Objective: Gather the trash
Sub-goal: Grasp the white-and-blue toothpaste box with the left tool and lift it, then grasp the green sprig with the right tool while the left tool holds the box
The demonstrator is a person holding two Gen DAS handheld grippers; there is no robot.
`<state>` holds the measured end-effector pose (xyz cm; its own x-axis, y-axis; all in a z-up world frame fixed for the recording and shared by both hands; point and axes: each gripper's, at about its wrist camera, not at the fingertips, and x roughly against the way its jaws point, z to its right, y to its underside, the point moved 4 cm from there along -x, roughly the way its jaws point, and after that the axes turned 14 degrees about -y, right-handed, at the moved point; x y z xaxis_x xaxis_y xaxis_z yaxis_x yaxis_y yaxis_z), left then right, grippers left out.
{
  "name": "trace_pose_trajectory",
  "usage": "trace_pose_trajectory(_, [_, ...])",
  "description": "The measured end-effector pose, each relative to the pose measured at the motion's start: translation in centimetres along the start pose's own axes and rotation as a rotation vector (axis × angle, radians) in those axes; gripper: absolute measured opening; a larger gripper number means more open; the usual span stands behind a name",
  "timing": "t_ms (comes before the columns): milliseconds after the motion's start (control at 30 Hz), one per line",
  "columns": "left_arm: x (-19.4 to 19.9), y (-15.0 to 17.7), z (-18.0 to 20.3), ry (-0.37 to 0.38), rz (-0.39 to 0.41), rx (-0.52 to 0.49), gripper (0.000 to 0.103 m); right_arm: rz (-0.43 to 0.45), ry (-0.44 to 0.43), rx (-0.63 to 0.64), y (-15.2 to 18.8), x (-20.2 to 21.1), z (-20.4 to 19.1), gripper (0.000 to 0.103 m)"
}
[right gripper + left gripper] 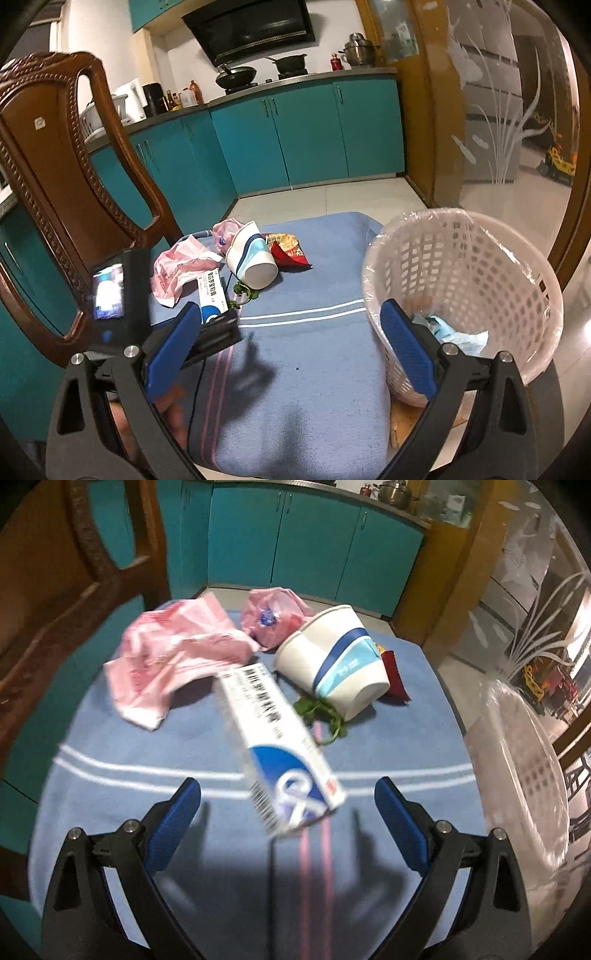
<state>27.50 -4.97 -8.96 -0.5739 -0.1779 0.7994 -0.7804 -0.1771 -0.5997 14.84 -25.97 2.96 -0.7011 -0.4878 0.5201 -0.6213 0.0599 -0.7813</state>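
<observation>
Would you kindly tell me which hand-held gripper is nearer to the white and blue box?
Left. The left hand-held gripper is open right at the white and blue box, fingers flanking its near end. The right hand-held gripper sits farther back, beside the basket.

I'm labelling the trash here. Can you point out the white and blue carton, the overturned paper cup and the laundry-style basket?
White and blue cardboard carton (280, 746): left wrist view, middle of its printed face.
Overturned white paper cup with blue stripe (332, 661): left wrist view, its side wall.
White plastic lattice basket (461, 273): right wrist view, inner far wall.
</observation>
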Motion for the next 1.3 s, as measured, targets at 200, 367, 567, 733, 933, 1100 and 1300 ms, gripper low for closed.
trace_pose_trajectory(200, [-2.9,0.0,0.6,-0.057,-0.045,0.023,0.085,0.0,-0.028,-0.021,0.0,0.2,-0.1,0.095])
trace_pose_trajectory(367, [-1.9,1.0,-0.5,-0.033,-0.034,-0.061,0.048,-0.017,-0.032,-0.009,0.2,-0.3,-0.5,0.095])
trace_pose_trajectory(567, [2.7,2.9,-5.1,0.002,0.036,-0.141,0.044,-0.085,-0.019,0.005,1.5,-2.3,-0.7,0.095])
trace_pose_trajectory(733, [9.8,3.4,-8.5,0.048,0.179,-0.154,0.044,-0.16,-0.027,0.002,3.3,-5.1,-1.2,0.095])
trace_pose_trajectory(933, [15.4,3.5,-10.3,0.081,0.324,-0.127,0.044,-0.2,-0.017,-0.027,4.0,-9.3,-2.1,0.095])
trace_pose_trajectory(1100, [15.1,3.2,-10.8,0.058,0.338,-0.131,0.044,-0.229,0.04,-0.044,2.7,-15.0,-2.7,0.078])
trace_pose_trajectory(1300, [15.7,1.7,-12.5,0.08,0.351,-0.083,0.044,-0.285,0.145,-0.014,1.6,-20.1,-2.5,0.057])
